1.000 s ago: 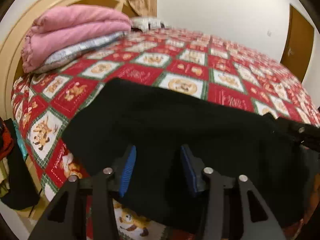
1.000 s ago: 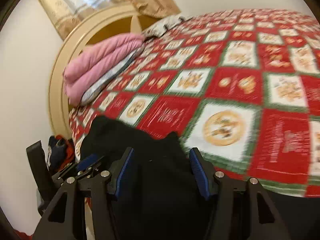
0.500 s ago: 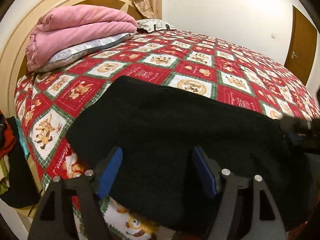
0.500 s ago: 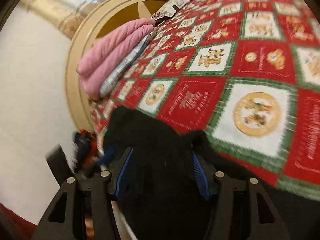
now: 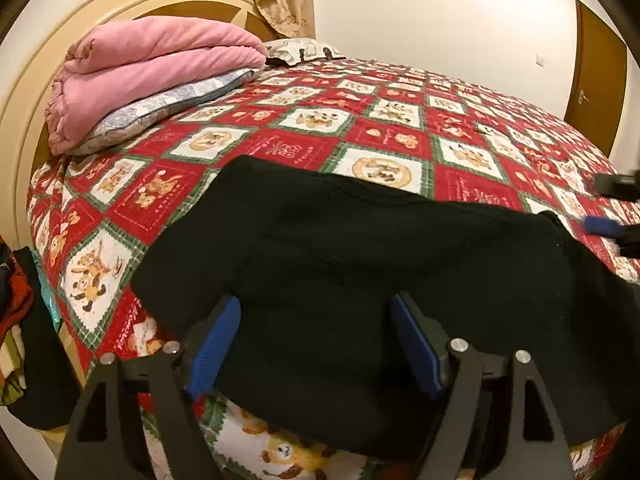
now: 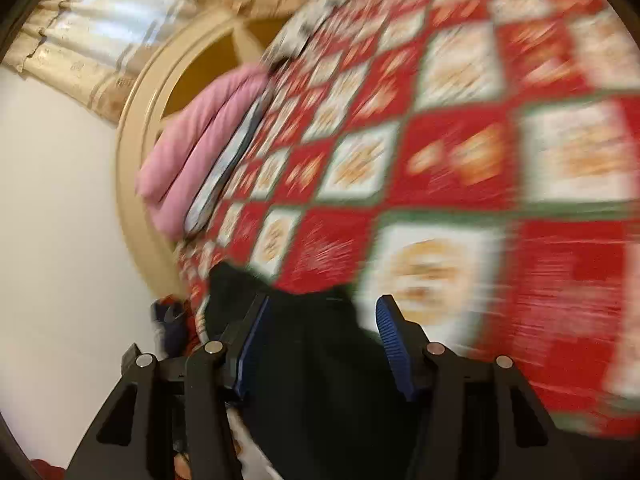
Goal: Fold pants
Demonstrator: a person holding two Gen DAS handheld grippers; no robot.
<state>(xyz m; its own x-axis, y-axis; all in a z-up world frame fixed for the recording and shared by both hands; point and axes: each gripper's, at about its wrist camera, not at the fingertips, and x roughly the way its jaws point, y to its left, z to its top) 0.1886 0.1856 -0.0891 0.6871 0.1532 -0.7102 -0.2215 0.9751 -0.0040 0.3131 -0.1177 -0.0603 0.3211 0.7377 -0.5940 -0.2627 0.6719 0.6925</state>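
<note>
Black pants [image 5: 360,272] lie folded near the front edge of a bed with a red, white and green patterned quilt [image 5: 400,128]. My left gripper [image 5: 316,340] is open, its blue pads on either side above the pants' near edge, holding nothing. My right gripper [image 6: 320,340] is open over the pants [image 6: 312,380] at their other end; that view is motion-blurred. The right gripper's blue pad also shows in the left wrist view [image 5: 604,226] at the far right, beside the pants.
A folded pink blanket [image 5: 152,68] rests on a pillow [image 5: 168,108] by the round cream headboard [image 5: 24,92]. Clothes [image 5: 16,304] hang off the bed's left side. A brown door [image 5: 596,64] stands at the far right.
My left gripper has opened wider and backed toward the pants' near edge. My right gripper has swung and tilted, blurring its view; the pants stay flat on the bed.
</note>
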